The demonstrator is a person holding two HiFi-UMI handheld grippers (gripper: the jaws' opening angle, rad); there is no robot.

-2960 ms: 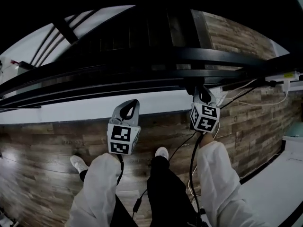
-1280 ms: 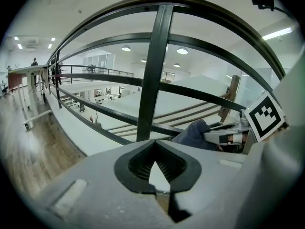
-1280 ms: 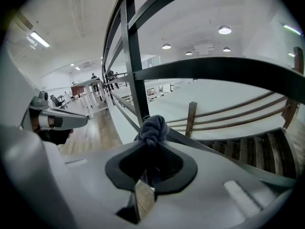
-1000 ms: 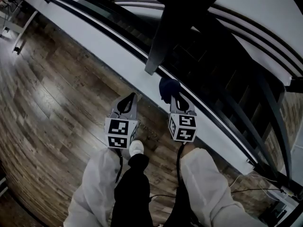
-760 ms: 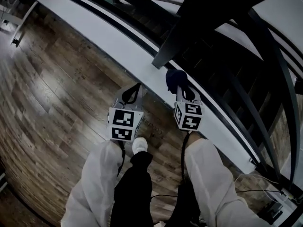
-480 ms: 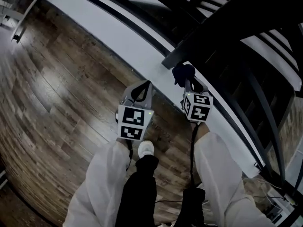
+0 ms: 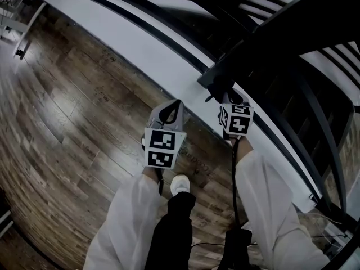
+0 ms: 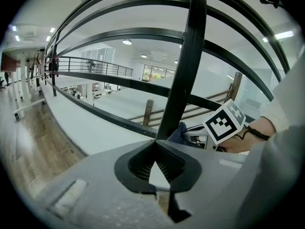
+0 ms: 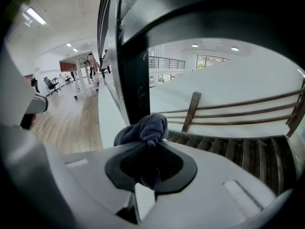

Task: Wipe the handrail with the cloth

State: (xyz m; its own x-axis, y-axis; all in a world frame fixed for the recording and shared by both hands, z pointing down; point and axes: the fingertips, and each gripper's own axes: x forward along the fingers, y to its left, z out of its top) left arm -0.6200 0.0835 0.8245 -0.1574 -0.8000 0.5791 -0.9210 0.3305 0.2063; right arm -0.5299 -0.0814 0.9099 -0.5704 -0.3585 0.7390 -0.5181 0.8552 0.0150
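Wood-plank floor [image 7: 73,94], white shoe [image 7: 180,183] on it, black cable [image 7: 207,244] lying nearby

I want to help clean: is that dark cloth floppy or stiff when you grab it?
Probably floppy: the cloth bunches into soft folds above the right gripper pinching it. Likely light, as that pinch alone holds it up.

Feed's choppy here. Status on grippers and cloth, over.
Left gripper shut, empty. Right gripper shut on cloth. Cloth close under handrail, contact unclear. Nothing blocking.
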